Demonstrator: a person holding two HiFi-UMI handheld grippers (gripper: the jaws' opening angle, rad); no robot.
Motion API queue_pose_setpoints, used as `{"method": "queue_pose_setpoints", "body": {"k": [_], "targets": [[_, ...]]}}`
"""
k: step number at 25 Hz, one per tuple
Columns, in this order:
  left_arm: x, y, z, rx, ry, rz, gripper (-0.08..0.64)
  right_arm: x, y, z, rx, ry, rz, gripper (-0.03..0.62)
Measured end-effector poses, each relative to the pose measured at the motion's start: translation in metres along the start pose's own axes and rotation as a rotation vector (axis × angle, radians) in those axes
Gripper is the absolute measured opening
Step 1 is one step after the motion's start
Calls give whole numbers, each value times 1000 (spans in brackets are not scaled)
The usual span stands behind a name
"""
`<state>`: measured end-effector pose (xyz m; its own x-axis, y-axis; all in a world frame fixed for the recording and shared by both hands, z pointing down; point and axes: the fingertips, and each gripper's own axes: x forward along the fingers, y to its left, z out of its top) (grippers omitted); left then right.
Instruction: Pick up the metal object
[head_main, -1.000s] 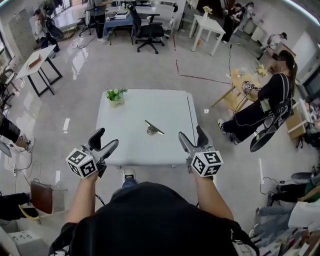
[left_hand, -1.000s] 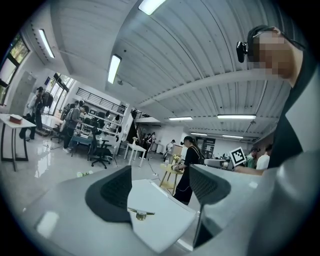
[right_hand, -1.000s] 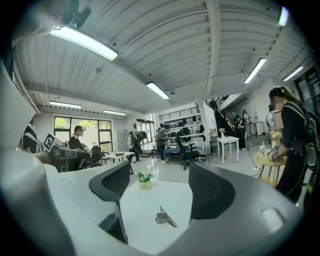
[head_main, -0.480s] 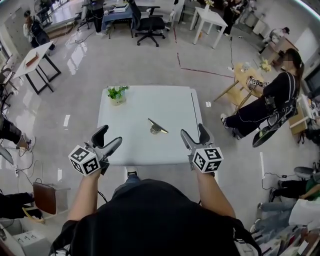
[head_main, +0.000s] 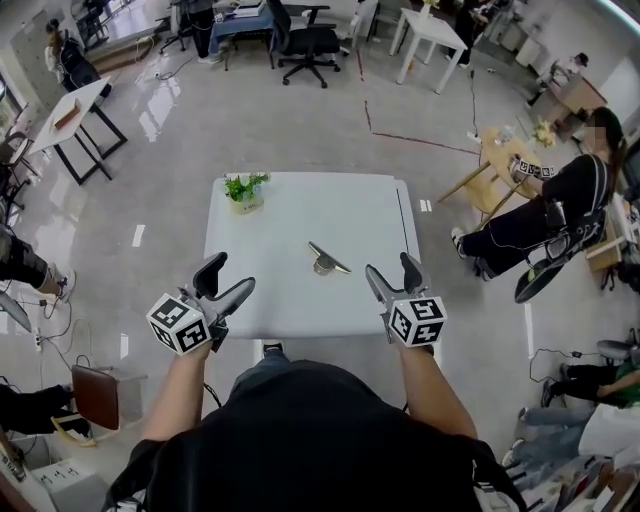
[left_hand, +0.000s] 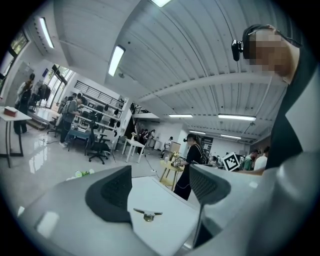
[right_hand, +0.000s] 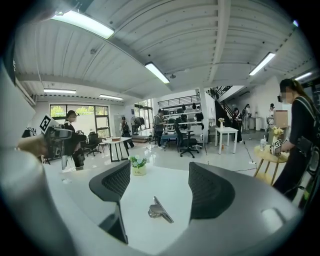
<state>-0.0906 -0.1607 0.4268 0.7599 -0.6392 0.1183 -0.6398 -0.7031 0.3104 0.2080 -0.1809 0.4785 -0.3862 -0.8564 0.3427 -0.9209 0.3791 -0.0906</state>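
Note:
A small metal object (head_main: 326, 261), a flat bar on a round base, lies near the middle of the white table (head_main: 300, 215). It shows between the jaws in the left gripper view (left_hand: 147, 214) and in the right gripper view (right_hand: 160, 209). My left gripper (head_main: 228, 282) hovers open at the table's near left edge. My right gripper (head_main: 393, 277) is open at the near right edge. Both are short of the object and hold nothing.
A small potted plant (head_main: 245, 190) stands at the table's far left corner. A person in black (head_main: 545, 215) sits to the right beside a small wooden table (head_main: 500, 155). Office chairs and other tables stand farther off.
The view has shifted slightly, so the table sits a little lower and to the right. Both grippers stay open near the table's front edge. The metal object has not moved.

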Motion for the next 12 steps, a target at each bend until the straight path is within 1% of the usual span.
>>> {"method": "queue_pose_setpoints", "body": {"k": [6,12], "targets": [[6,20,2,-5,-3,8,343,25,-6,-16,-1,48,-2,373],[9,40,5,-11,1,10,343,47,-2,-34,-3,105,-5,371]]}}
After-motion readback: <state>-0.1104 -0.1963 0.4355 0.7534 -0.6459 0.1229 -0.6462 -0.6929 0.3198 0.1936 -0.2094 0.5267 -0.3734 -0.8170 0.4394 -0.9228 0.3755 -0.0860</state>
